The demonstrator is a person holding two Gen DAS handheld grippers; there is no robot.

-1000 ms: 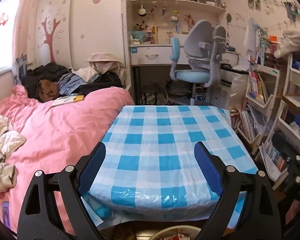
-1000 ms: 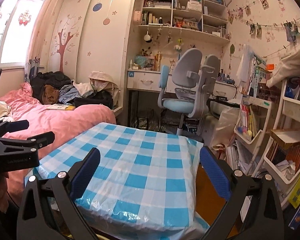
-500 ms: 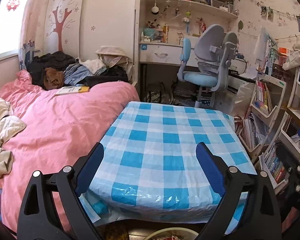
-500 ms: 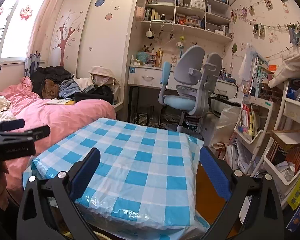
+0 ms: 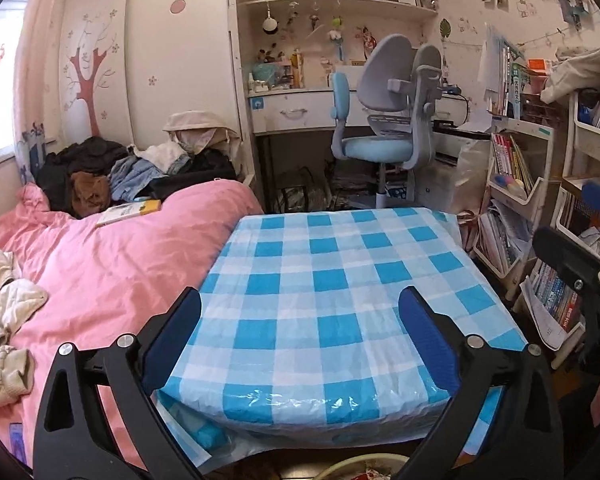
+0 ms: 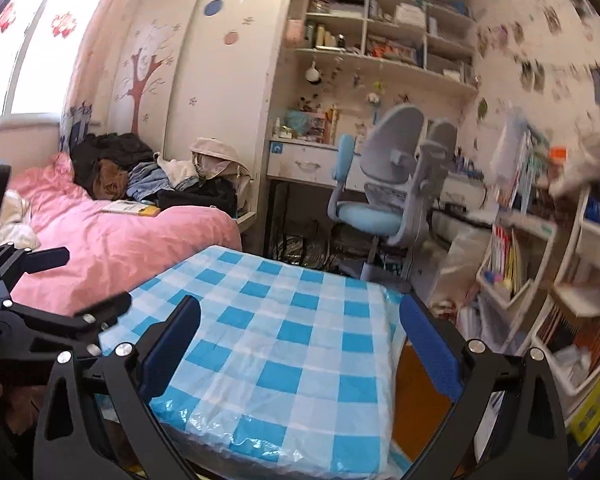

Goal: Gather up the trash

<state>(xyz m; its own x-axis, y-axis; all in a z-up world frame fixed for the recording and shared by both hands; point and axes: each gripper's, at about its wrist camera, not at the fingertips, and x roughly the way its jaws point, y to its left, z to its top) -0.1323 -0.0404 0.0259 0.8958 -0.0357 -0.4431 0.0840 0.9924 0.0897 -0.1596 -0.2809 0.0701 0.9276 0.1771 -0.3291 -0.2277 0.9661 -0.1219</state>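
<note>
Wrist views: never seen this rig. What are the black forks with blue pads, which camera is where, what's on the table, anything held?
No robot arm here: a person carries a handheld two-finger gripper in each hand, each with a fisheye camera looking along its fingers. The black forks with blue pads are the jaws. One picture is from the left gripper, whose jaws are opening with nothing between them; the other from the right gripper, jaws wide and empty. Both hang over a table covered in a blue-and-white checked plastic cloth, which looks bare. The pink quilted bed is beside it. A round bin rim with scraps inside peeks below the table's near edge.
</note>
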